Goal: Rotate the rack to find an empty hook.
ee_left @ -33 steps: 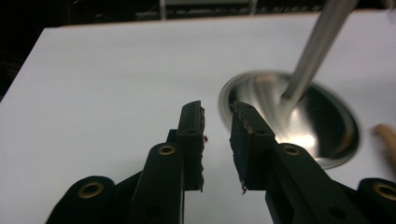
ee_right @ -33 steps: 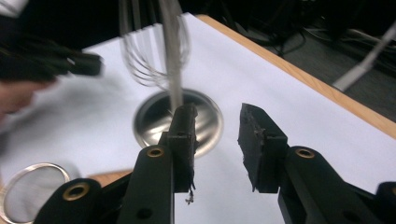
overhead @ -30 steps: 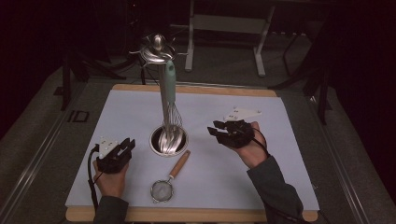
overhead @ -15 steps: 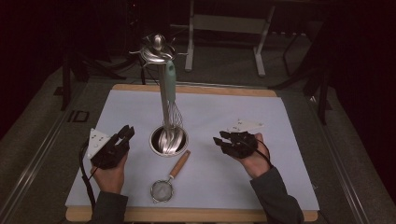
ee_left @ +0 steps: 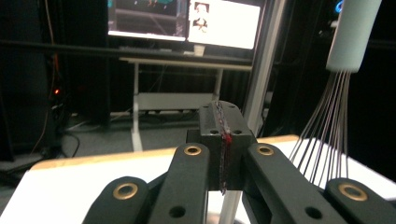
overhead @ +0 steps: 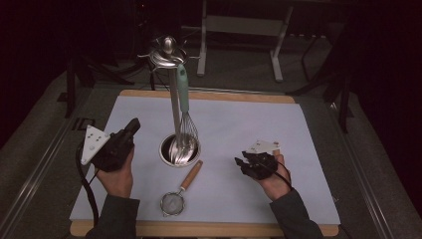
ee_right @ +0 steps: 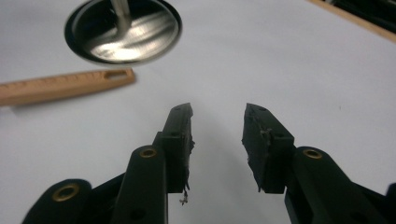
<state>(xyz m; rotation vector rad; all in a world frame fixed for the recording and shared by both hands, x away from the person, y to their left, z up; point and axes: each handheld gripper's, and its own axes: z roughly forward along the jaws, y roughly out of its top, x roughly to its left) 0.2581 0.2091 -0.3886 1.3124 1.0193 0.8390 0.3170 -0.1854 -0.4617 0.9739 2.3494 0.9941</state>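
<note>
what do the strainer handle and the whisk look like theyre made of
The strainer handle looks like wood: matte light tan, with a hanging slot at its end. The whisk has thin, shiny metal wires and a pale green handle, smooth, probably plastic or silicone.

We're looking at a dim room, dark at the far side. The tabletop (overhead: 308,129) is pale, with a wooden edge (overhead: 209,94) along its far rim. Grey carpeted floor (overhead: 239,74) spreads behind it. Farther back stands a white-framed desk (ee_left: 177,100), and above it two lit monitors (ee_left: 219,23) glow against the darkness.
</note>
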